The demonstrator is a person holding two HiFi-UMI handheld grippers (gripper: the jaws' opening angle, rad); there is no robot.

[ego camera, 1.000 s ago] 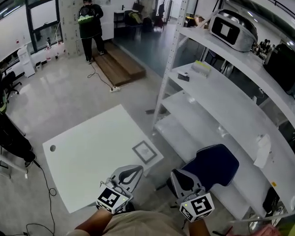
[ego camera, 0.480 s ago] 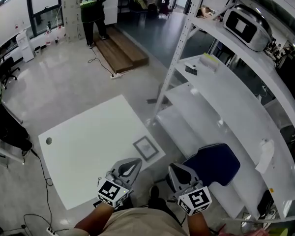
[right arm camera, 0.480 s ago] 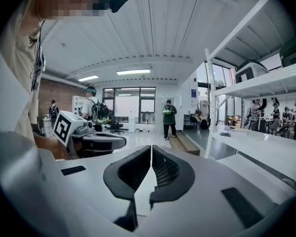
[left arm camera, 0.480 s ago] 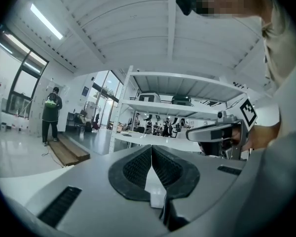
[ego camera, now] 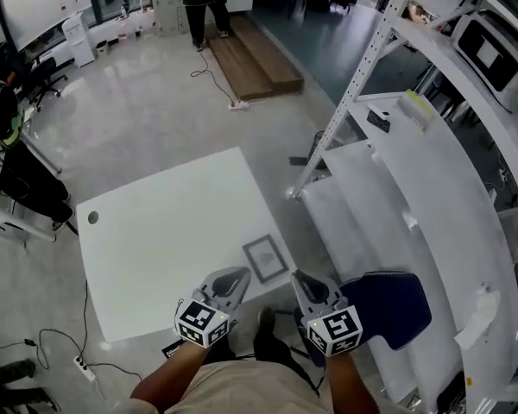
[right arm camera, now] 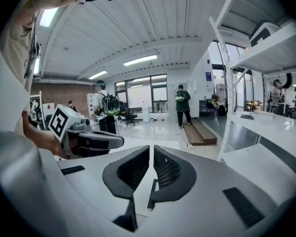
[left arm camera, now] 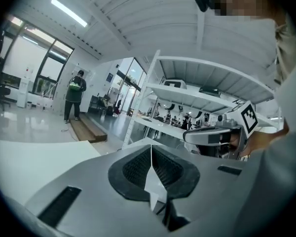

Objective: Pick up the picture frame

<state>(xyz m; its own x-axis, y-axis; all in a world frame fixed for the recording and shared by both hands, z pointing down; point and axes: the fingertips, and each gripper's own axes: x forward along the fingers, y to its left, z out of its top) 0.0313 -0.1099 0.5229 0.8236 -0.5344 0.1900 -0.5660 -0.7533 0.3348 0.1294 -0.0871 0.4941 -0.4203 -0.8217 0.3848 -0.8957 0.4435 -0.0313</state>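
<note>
No readable words anywhere right now. The cube (ego camera: pixel 198 323) on the left gripper (ego camera: pixel 232 277) shows only black-and-white square patterns, no letters or digits. The one on the right gripper (ego camera: pixel 306 285) is the same (codes, not text). A small blue sign (right arm camera: pixel 207 76) shows far off in the right gripper view, too small to read. The picture frame (ego camera: pixel 266 258) on the white table (ego camera: pixel 155 231) carries no legible print.
</note>
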